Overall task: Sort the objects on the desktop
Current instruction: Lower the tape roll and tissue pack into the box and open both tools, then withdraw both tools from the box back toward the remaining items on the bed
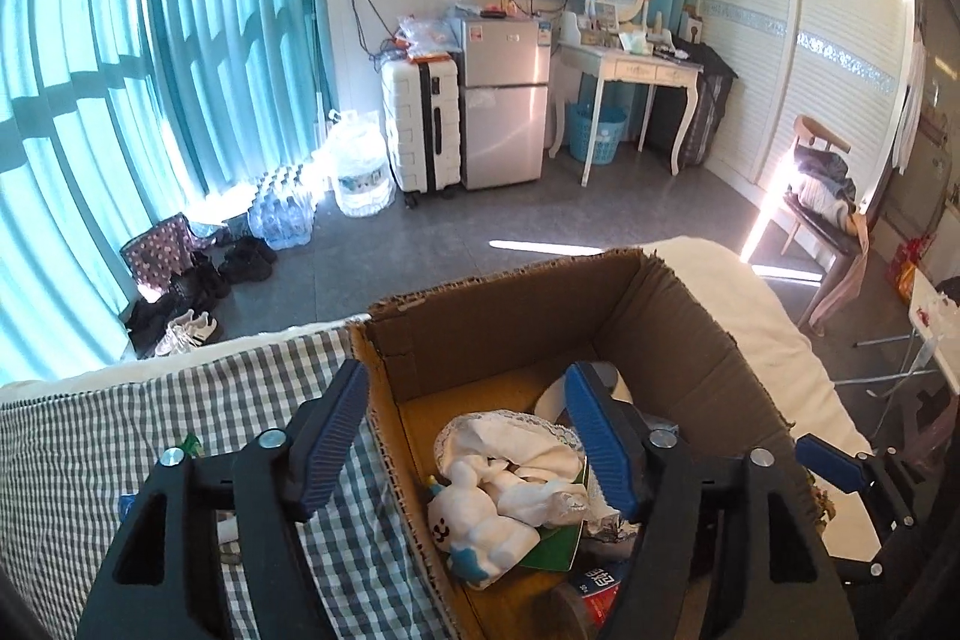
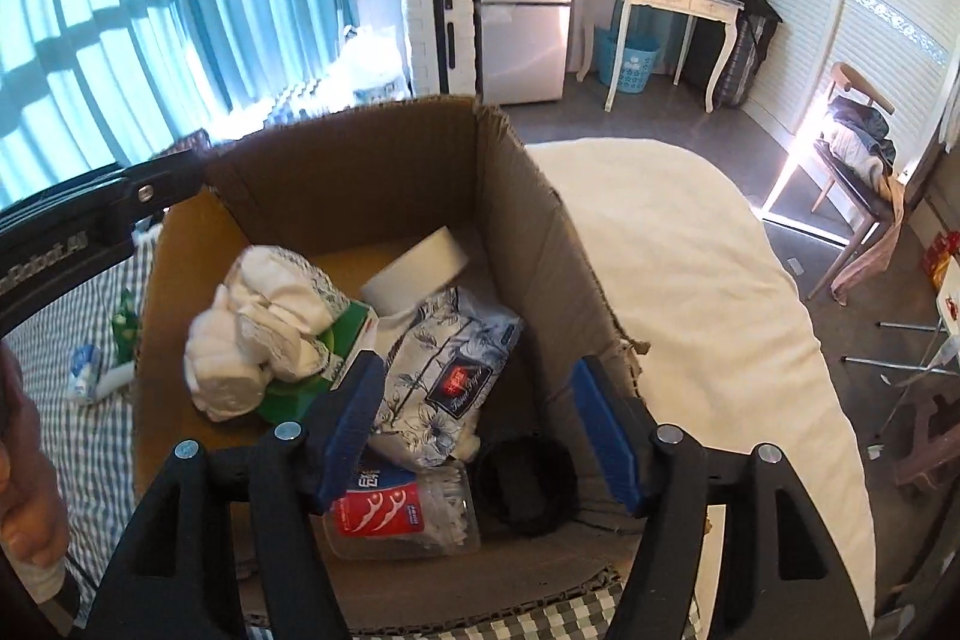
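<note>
Left wrist view looks down past the left gripper [image 1: 468, 436], whose blue-padded fingers stand spread wide with nothing between them; the left finger hangs over the checked cloth [image 1: 180, 400] outside the box, the right one inside it. Below sits an open cardboard box [image 1: 480, 316] on the bed, and in its near part lies a white plush toy [image 1: 480, 520] with a small face, bundled with white lacy fabric on top of a green packet [image 1: 558, 550].

From the right wrist view the right gripper [image 2: 477, 421] is also spread, empty, poised over the near right part of the same box [image 2: 360, 160]. Inside, the white plush bundle [image 2: 264, 328] lies at the left on the green packet [image 2: 342, 340]. A white roll of tape [image 2: 420, 268] leans toward the far side, a floral tissue pack [image 2: 444, 370] lies in the middle, a clear jar of floss picks [image 2: 402, 514] with a red label lies on its side at the near edge, and a dark round object [image 2: 528, 484] sits just to its right. Outside the box on the left, small items rest on the checked cloth [image 2: 90, 430]; a white blanket [image 2: 690, 280] spreads to the right.
</note>
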Demonstrator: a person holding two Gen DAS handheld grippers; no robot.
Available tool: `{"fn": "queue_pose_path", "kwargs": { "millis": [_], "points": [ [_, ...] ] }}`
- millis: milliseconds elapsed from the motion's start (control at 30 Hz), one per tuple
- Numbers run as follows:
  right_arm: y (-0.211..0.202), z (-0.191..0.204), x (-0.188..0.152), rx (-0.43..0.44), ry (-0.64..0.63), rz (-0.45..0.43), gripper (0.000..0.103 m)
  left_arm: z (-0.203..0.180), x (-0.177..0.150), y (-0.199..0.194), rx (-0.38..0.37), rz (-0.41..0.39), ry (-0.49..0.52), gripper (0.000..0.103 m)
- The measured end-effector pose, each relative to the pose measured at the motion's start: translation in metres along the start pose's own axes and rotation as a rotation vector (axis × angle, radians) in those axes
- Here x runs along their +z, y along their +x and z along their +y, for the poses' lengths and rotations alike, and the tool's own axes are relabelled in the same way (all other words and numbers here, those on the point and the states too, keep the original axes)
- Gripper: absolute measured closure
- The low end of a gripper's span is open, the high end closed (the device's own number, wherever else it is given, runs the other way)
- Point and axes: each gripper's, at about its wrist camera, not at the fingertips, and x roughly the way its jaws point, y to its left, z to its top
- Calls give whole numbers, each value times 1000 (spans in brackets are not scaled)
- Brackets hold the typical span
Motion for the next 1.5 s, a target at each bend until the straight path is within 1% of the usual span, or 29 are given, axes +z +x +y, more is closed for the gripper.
{"fn": "queue_pose_path", "kwargs": {
  "millis": [133,200,300,400,500,567,633,700,800,967,1067,1233,1500],
  "points": [
    [-13,2,4,-6,4,-68,22,6,2,-20,13,-47,-9,18],
    [-18,4,5,-21,-1,-100,21,10,2,-31,21,-73,-15,9],
    [-26,3,7,-28,-11,-149,21,17,-1,-49,31,-129,-34,2],
    [-41,0,8,-24,6,-217,17,22,-4,-66,31,-188,-59,0],
    [-60,-2,9,11,24,-301,16,26,-7,-82,34,-230,-73,0],
    [-72,-3,8,29,32,-357,14,28,-8,-93,38,-260,-74,0],
    [-82,-4,7,48,39,-405,6,28,-9,-103,52,-284,-68,0],
    [-88,-5,6,69,51,-440,1,29,-14,-112,67,-297,-63,0],
    [-90,-3,5,109,46,-452,0,30,-19,-120,70,-302,-61,0],
    [-96,4,5,130,21,-463,0,42,-25,-127,85,-294,-85,0],
    [-99,7,4,148,20,-477,0,50,-29,-132,112,-294,-91,0],
    [-93,19,2,176,5,-450,0,64,-34,-141,156,-302,-95,0],
    [-97,39,-2,234,-17,-435,0,94,-47,-155,219,-303,-119,0]
  ]
}}
